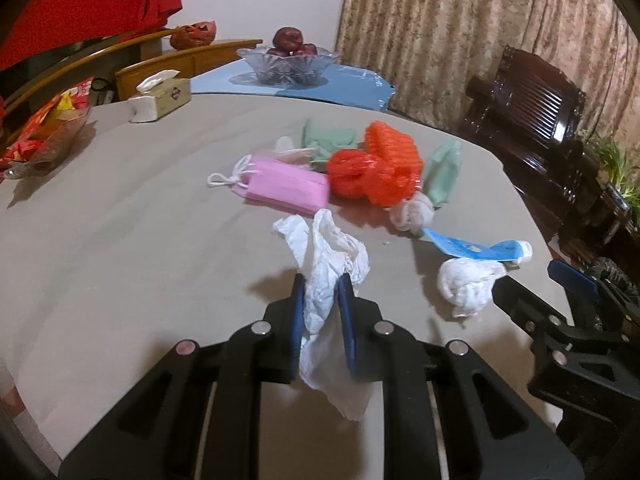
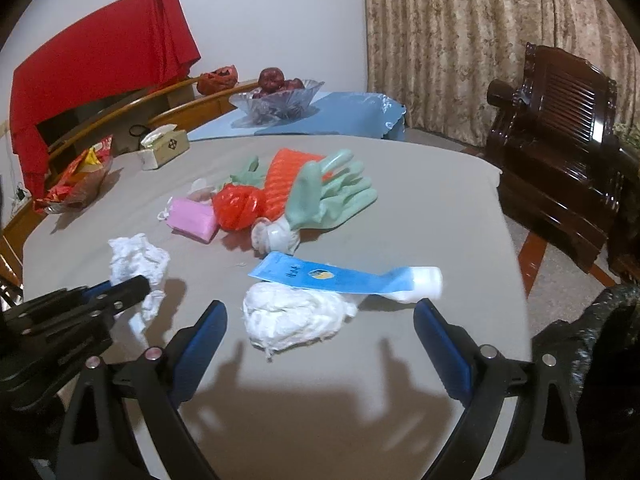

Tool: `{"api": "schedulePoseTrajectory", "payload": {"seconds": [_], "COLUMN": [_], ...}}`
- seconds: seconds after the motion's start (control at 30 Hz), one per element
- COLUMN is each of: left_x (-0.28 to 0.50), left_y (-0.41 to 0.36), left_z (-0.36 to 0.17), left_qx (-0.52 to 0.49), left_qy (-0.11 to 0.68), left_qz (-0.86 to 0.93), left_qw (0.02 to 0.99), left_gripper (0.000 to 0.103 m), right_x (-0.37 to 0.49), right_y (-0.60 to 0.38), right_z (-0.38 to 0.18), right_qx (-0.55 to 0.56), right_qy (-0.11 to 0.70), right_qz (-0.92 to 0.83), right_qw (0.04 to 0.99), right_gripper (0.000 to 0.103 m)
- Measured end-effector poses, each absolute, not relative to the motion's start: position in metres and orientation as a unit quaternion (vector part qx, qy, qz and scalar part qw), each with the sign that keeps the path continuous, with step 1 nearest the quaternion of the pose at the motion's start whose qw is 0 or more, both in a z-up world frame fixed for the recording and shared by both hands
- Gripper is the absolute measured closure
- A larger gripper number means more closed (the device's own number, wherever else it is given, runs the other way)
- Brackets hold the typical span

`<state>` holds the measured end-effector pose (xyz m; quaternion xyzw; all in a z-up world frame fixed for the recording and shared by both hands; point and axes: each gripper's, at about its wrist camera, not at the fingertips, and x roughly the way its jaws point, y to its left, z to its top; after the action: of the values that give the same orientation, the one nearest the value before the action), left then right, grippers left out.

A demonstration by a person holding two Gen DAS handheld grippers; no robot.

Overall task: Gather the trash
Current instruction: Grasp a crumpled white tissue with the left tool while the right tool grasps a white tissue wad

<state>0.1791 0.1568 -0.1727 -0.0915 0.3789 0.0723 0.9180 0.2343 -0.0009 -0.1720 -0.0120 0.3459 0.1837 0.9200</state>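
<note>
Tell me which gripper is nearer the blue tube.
Right. The right gripper hangs open just short of the blue tube, with only a white wad between; the left gripper, clamping a tissue, sits farther left.

Place: a lived-in home, most likely a dining or sitting room.
Table: a round table under a plain grey cloth, with wooden chair backs curving along its far side.
Tabletop items: a tissue box, a cut-glass fruit bowl of dark red fruit on a blue mat, a dish of red snack packets.
Furniture: a dark carved wooden armchair with a slatted back, off to the right.
Window side: heavy floral curtains from top to floor.
Other signs: a red cloth draped over furniture by the white wall; green plant leaves beyond the armchair.
</note>
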Motion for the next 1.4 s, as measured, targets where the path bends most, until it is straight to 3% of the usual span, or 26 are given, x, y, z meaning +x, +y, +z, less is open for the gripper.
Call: {"api": "schedulePoseTrajectory", "payload": {"seconds": [0.27, 0.6, 0.67, 1.4], "left_x": [0.176, 0.173, 0.173, 0.146], "left_y": [0.174, 0.177, 0.176, 0.112], "left_z": [-0.177, -0.180, -0.178, -0.124], "left_qx": [-0.100, -0.106, -0.105, -0.079], "left_qy": [0.380, 0.385, 0.383, 0.347], "left_qz": [0.085, 0.085, 0.083, 0.022], "left_qw": [0.915, 0.913, 0.914, 0.934], "left_gripper": [0.087, 0.087, 0.087, 0.087], "right_x": [0.248, 0.253, 0.251, 0.199], "right_y": [0.020, 0.026, 0.025, -0.035], "right_z": [-0.189, -0.195, -0.193, -0.112], "right_qx": [-0.029, -0.027, -0.029, -0.004], "right_qy": [0.374, 0.399, 0.398, 0.324], "right_qz": [0.173, 0.199, 0.206, 0.218], "right_qw": [0.910, 0.895, 0.893, 0.920], "right_gripper": [0.013, 0.060, 0.064, 0.065]}}
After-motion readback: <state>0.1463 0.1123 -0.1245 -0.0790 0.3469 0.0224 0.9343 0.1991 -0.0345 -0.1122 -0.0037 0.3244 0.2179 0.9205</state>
